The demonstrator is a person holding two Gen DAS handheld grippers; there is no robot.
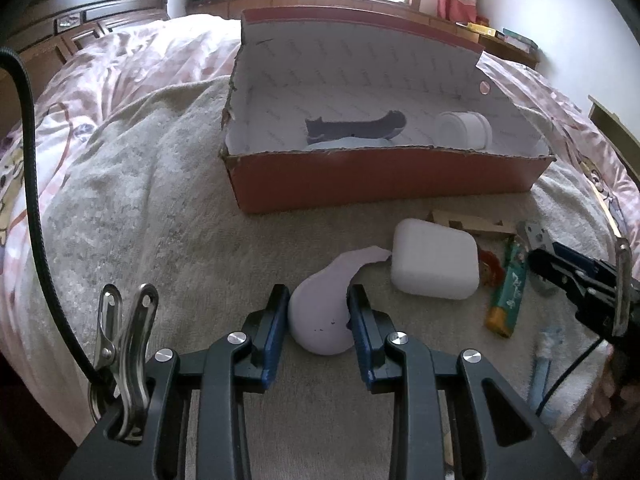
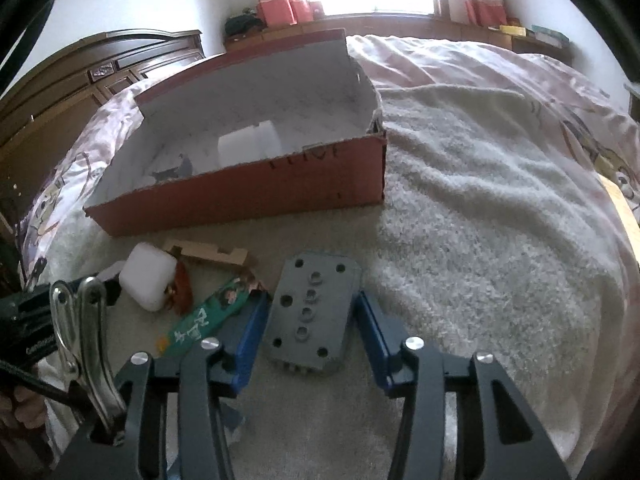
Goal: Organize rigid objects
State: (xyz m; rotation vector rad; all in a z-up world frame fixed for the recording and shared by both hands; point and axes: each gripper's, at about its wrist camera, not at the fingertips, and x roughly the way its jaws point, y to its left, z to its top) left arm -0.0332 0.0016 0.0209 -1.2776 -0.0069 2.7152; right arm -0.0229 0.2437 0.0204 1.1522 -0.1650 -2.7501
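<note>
While left gripper (image 1: 319, 312) clamps lilac piece (image 1: 320, 312); grey plate (image 2: 312, 316) between right gripper (image 2: 312, 320), half-wide, untouched

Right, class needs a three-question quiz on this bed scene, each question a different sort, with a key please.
1. True or false: the red box is empty.
2. What sits between the left tongs? A) lilac curved piece B) white case C) green lighter
3. Fill in: the grey plate between the right tongs has round ____ through it.

Key: 1 false, a white roll lies inside; 2 A; 3 holes.
</note>
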